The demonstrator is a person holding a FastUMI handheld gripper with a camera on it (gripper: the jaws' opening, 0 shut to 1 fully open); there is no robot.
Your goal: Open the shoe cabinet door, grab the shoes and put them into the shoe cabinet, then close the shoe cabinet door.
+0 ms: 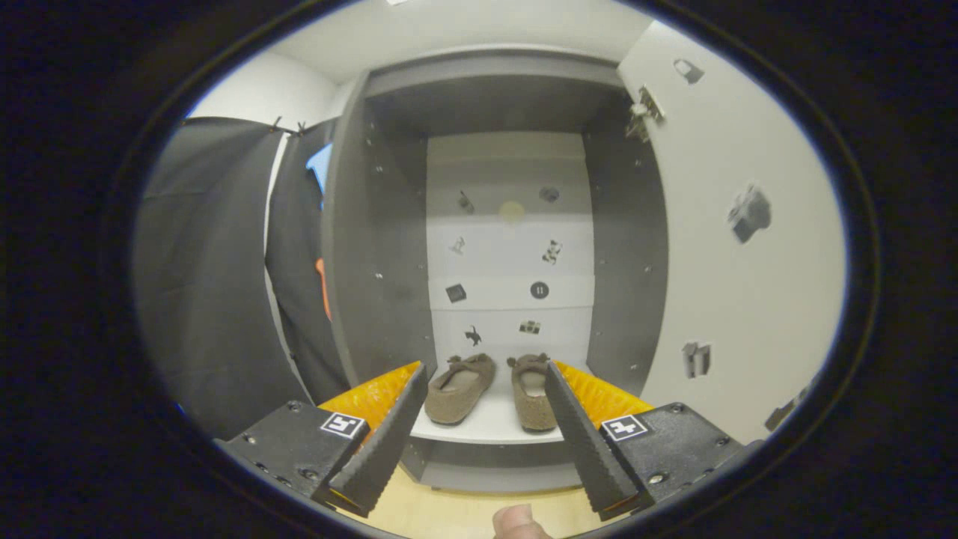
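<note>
1. Two brown fuzzy slippers lie on the white bottom shelf of the grey shoe cabinet, toes rearward.
2. Tongs released, empty, short of the shelf.
3. White cabinet door stands open to the right; closing remains.

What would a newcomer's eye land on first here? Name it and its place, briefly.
The pair of brown slippers comes first, side by side on the white shelf inside the open shoe cabinet, just beyond the claw. The claw's fingers stand wide open, holding nothing. The cabinet door is swung open beside the slippers, dotted with small stickers.
</note>
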